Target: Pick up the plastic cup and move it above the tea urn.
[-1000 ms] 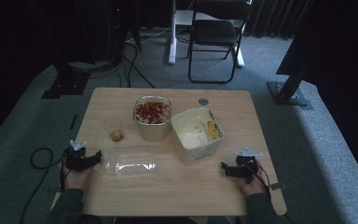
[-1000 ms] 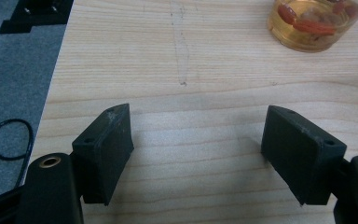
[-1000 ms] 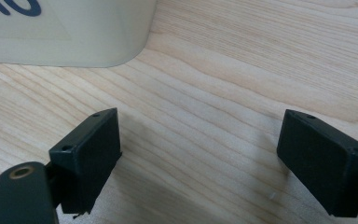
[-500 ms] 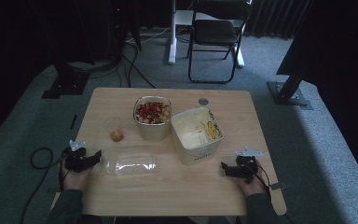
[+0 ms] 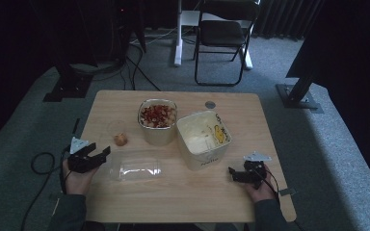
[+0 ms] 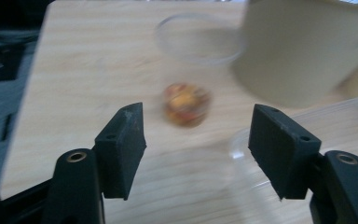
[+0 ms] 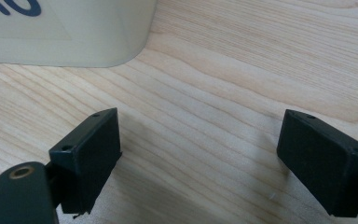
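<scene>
Hovering left tongs (image 6: 196, 140) narrowing, nothing between, right tongs (image 7: 198, 154) spread over bare table (image 7: 223, 70).

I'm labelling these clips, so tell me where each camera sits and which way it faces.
High view: above the person's side, facing forward and down on the table; forearms, both grippers show.
Left gripper view: on the left gripper, facing the small round snack; open jaws.
Right gripper view: on the right gripper, facing bare wood; open jaws.
Shared: the cream tub.
</scene>
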The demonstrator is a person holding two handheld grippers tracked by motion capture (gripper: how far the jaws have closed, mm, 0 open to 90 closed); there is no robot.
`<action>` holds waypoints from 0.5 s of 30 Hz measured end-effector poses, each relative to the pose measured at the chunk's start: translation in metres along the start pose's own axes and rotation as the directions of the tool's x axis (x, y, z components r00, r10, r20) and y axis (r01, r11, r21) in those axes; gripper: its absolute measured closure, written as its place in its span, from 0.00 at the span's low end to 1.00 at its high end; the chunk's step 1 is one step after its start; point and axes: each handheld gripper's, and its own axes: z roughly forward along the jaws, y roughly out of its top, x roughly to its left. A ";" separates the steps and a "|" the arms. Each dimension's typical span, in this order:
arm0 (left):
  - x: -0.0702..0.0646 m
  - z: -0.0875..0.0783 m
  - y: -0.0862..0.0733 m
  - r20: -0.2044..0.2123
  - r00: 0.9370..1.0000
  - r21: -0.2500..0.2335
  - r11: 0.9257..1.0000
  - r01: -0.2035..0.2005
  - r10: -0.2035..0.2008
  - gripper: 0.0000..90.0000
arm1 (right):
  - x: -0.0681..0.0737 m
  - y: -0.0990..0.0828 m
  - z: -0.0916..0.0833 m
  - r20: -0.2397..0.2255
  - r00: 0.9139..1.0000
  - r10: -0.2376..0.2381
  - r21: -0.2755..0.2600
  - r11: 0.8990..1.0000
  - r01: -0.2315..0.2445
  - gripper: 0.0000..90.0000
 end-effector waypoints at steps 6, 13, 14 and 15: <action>-0.013 0.015 0.002 0.059 0.998 0.051 0.998 -0.037 0.034 0.42 | 0.000 0.000 0.000 0.000 1.000 0.000 0.000 1.000 0.000 0.14; -0.015 0.038 -0.008 0.067 0.996 0.160 0.984 -0.075 0.065 0.57 | 0.000 0.000 0.000 0.000 1.000 0.000 0.000 1.000 0.000 0.14; -0.015 0.040 -0.009 0.076 0.995 0.169 0.982 -0.080 0.068 0.59 | 0.000 0.000 0.000 0.000 1.000 0.000 0.000 1.000 0.000 0.14; -0.015 0.040 -0.009 0.094 0.993 0.179 0.980 -0.089 0.073 0.64 | 0.000 0.000 0.000 0.000 1.000 0.000 0.000 1.000 0.000 0.14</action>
